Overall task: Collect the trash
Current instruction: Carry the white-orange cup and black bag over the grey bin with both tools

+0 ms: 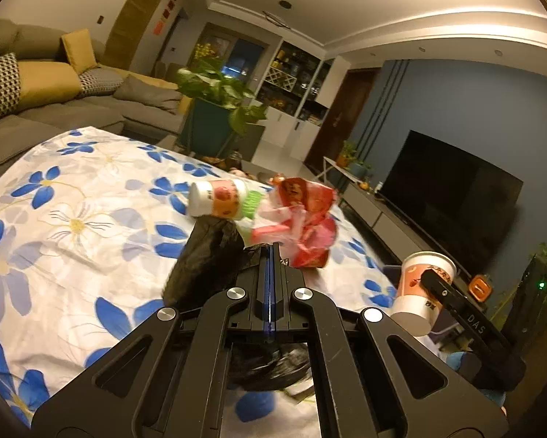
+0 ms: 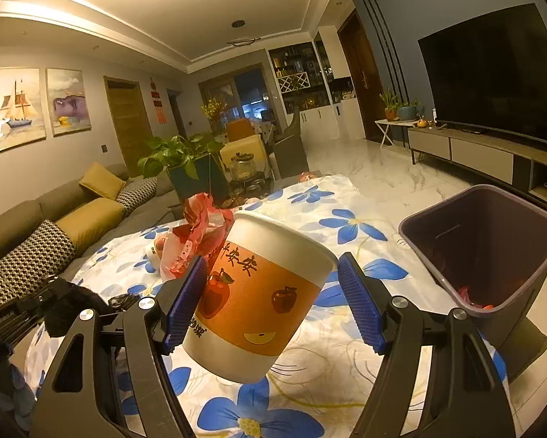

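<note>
1. Paper cup (image 2: 259,292), white w/ orange apple band, sat between the pads of the right gripper (image 2: 273,292). Jaws spread about cup-wide, near pad pressed on the side, far pad up by the rim, contact there hard to make out. Hangs tilted & clear of the cloth (image 2: 346,197), so prob pinched, not resting.
2. Tilted like that likely bc grabbed from the side at an angle. Looks empty, nothing spilling, can't see inside tho.
3. Bin (image 2: 412,226) just to the right on the same table, mouth leaning toward the cam, red scrap (image 2: 470,295) already at the bottom. Guessing parked there for a short swing: cup over the rim, then let go.
4. Left gripper (image 1: 270,252) closed tight, fingers together w/ black bag (image 1: 207,255) bunched between & around them. Prob kept clamped to hold that bag up off the table.
5. Leftover trash beyond the left fingers: small bottle (image 1: 218,202) on its side atop the black bag, red-pink wrapper (image 1: 302,219) crumpled right next to it, touching. Neither gripped.
6. Progress imo: early-mid. Some stuff in the bin, cup in hand, bottle + wrapper not yet picked.
7. Risk: thin paper wall, too hard a squeeze = crushed cup; too soft at that tilt = slip before reaching the bin.
</note>
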Demonstrator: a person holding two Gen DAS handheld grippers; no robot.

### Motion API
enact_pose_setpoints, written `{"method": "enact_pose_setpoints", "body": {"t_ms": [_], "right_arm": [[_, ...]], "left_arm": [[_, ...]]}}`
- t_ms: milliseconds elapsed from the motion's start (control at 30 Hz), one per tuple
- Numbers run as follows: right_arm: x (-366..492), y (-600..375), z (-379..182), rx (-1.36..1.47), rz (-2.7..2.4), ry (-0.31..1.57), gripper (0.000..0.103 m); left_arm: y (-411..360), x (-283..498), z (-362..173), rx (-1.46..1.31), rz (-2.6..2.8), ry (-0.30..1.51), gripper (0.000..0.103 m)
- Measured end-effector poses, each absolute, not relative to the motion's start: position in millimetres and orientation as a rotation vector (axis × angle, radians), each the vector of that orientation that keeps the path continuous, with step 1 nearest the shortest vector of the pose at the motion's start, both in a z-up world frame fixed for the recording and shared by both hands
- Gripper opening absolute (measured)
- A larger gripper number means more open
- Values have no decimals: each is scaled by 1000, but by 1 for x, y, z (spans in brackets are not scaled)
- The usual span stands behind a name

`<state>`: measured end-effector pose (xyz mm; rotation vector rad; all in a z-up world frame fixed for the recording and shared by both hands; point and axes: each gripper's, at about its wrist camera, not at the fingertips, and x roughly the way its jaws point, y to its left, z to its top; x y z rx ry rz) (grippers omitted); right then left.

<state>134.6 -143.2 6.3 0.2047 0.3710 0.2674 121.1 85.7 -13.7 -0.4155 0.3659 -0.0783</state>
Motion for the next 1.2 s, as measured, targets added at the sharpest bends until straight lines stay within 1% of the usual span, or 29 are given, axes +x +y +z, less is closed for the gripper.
{"method": "enact_pose_setpoints", "body": {"t_ms": [567,1200], "right_arm": [[120,-179,16,224,224,335,72],[150,-278,39,183,-33,269,72]], "left_arm": [[-4,148,9,-306,-267,377,0],[-139,232,36,-201,-519,381,0]]}}
